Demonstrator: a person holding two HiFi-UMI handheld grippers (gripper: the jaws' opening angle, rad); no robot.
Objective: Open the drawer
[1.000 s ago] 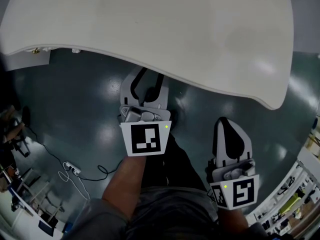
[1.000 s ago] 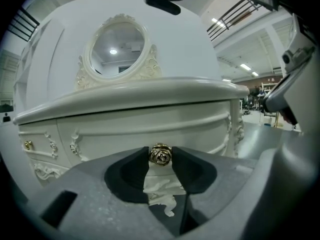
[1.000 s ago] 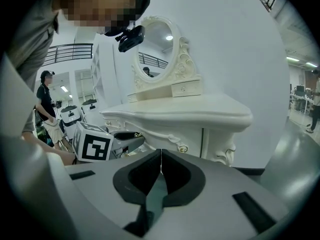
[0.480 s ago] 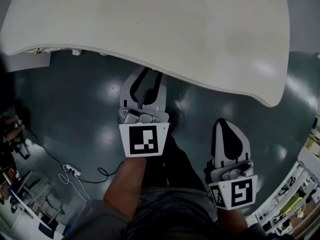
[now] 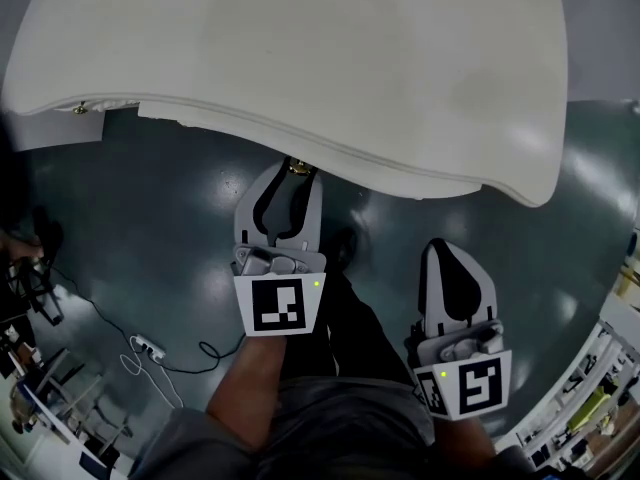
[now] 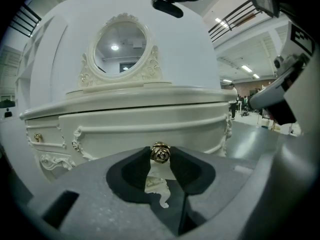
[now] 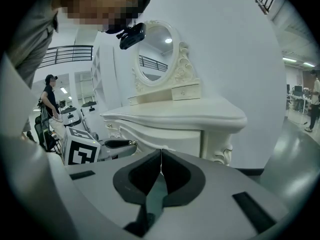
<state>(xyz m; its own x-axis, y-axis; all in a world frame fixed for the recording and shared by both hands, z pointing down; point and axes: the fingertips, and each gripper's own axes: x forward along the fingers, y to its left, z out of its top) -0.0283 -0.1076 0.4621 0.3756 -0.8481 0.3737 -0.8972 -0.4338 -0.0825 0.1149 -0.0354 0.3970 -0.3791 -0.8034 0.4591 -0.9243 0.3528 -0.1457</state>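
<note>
The white dressing table (image 5: 330, 58) fills the top of the head view. Its curved front drawer (image 5: 300, 140) shows as a band sticking out from under the top. The drawer's gold rose-shaped knob (image 5: 297, 167) sits between the tips of my left gripper (image 5: 293, 174), which is shut on it. In the left gripper view the knob (image 6: 160, 154) is pinched between the black pads (image 6: 135, 166) in front of the drawer front (image 6: 150, 126). My right gripper (image 5: 449, 248) hangs lower right, shut and empty, away from the table; its pads (image 7: 145, 171) meet.
An oval mirror (image 6: 120, 46) stands on the table top. A small side drawer with a gold knob (image 5: 78, 108) is at the table's left end. A power strip with cable (image 5: 145, 340) lies on the grey floor. A person (image 7: 50, 96) stands far off by chairs.
The left gripper's jaws have narrowed onto the gold knob and drawn back toward me; the drawer front has come out from under the table top. The right gripper has not moved.
</note>
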